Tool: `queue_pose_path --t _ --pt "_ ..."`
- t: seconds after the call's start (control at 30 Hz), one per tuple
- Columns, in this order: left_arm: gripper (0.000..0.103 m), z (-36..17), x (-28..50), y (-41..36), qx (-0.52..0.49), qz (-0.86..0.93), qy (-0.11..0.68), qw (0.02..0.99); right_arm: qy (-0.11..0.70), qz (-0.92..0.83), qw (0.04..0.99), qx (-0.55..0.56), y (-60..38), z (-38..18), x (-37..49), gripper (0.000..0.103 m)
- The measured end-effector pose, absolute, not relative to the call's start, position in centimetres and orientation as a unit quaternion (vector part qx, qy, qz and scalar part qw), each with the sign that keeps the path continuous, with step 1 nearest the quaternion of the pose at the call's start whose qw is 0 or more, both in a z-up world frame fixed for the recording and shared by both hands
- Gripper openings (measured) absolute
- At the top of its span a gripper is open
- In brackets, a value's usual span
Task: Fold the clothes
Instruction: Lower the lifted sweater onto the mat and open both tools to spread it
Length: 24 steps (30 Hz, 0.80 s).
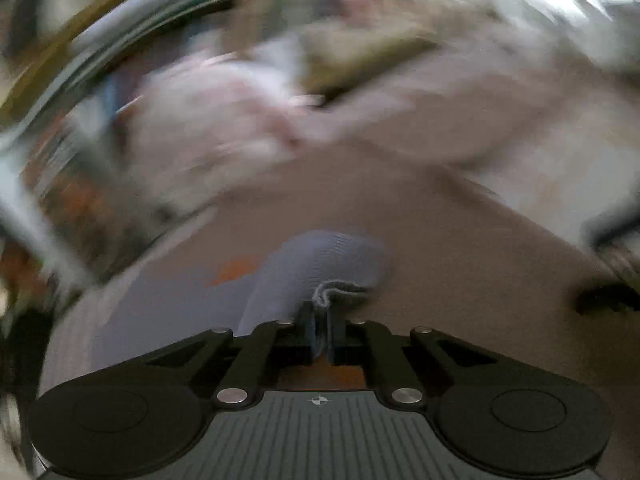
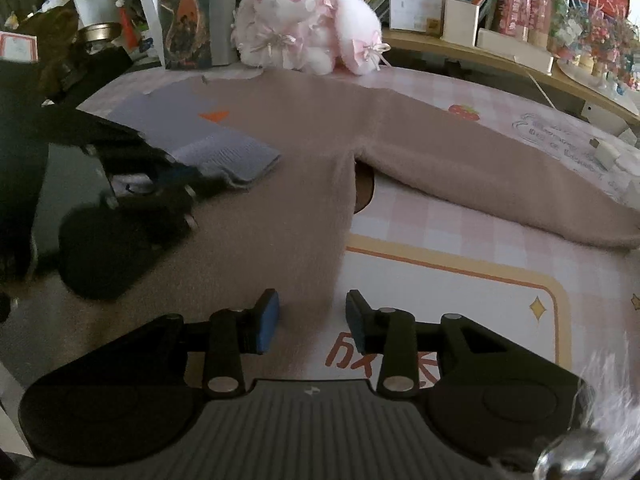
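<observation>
A tan sweater (image 2: 288, 168) lies spread on a pink checked mat (image 2: 460, 240), one sleeve (image 2: 500, 176) stretched to the right. Its other sleeve has a grey-blue ribbed cuff (image 2: 236, 156), folded over the body. My left gripper (image 1: 320, 322) is shut on that cuff (image 1: 336, 292); it also shows in the right wrist view (image 2: 188, 178) at the left. The left wrist view is heavily blurred. My right gripper (image 2: 312, 316) is open and empty, low over the sweater's lower right edge.
A pink and white plush toy (image 2: 308, 20) sits at the mat's far edge. Behind it stand books, boxes (image 2: 460, 20) and a wooden shelf (image 2: 480, 56). A dark object (image 2: 96, 252) lies at the left on the sweater.
</observation>
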<state>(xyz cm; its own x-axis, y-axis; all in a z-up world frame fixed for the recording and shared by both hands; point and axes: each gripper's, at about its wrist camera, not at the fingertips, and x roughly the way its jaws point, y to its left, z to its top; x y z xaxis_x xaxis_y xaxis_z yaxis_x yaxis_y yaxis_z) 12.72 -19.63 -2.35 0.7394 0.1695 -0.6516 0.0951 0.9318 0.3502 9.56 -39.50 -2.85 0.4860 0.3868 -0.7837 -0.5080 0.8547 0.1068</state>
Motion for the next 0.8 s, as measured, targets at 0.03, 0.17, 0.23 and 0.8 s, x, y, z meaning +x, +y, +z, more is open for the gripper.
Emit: queue_pose_path --t 0.03,0.17,0.23,0.8 --pt "0.006 -1.2 12.8 -17.1 0.139 0.05 0.353 0.924 0.436 0.255 0.86 -0.069 -39.4 -2.8 9.5 0.036" --pt "0.006 3.0 11.0 -5.7 0.053 0.167 0.311 0.934 0.441 0.225 0.867 -0.059 -39.3 -2.8 8.7 0.035" --pt "0.006 4.1 9.6 -0.1 0.041 0.212 0.305 0.928 0.443 0.208 0.87 -0.053 -39.2 -2.8 8.3 0.035" --pt "0.011 4.6 3.3 20.6 0.028 0.345 0.306 0.887 0.469 0.075 0.88 -0.029 -37.1 -2.2 4.8 0.036"
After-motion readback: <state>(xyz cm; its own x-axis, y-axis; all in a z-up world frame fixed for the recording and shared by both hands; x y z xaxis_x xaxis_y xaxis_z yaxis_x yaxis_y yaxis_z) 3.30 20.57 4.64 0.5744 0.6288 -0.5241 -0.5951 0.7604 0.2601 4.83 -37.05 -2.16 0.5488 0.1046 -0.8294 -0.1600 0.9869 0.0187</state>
